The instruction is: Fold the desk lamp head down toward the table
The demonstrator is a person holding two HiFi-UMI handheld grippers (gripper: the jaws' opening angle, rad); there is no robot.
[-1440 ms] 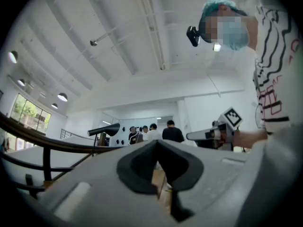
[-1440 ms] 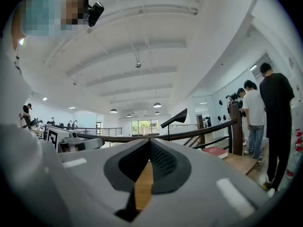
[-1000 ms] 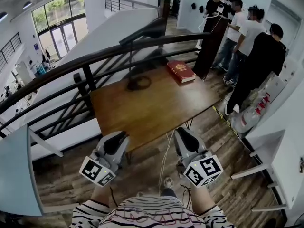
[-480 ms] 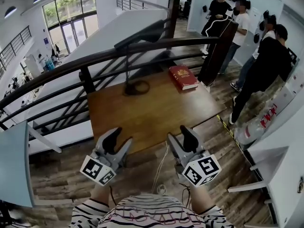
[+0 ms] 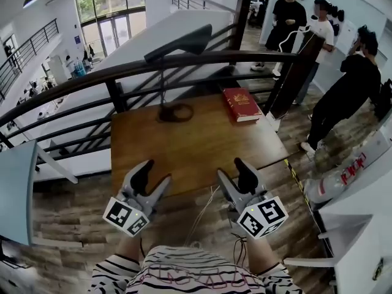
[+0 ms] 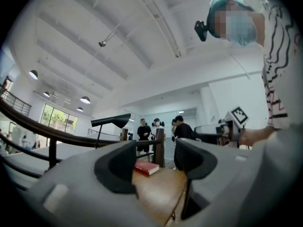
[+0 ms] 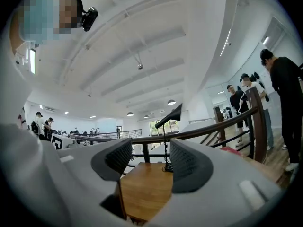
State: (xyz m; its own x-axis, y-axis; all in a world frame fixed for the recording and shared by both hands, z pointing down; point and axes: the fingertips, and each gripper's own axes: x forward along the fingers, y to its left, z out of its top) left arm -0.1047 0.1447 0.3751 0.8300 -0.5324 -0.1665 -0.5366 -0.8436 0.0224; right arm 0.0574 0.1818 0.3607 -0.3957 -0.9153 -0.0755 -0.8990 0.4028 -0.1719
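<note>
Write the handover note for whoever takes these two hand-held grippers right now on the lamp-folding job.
Left hand-held gripper: jaws have just been opening, now open, nothing between them.
Right hand-held gripper: also just opening, now open, empty.
Desk lamp head is raised, its base at the far edge of the table; red book lies right of the base.
Done: nothing; both grippers are at the near edge.
Left: reach the head and fold it down.

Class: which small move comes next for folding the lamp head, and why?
Probably reach the left gripper forward over the table to the lamp head: it and the right gripper, jaws just opened, empty, hover by the near edge, well short.
</note>
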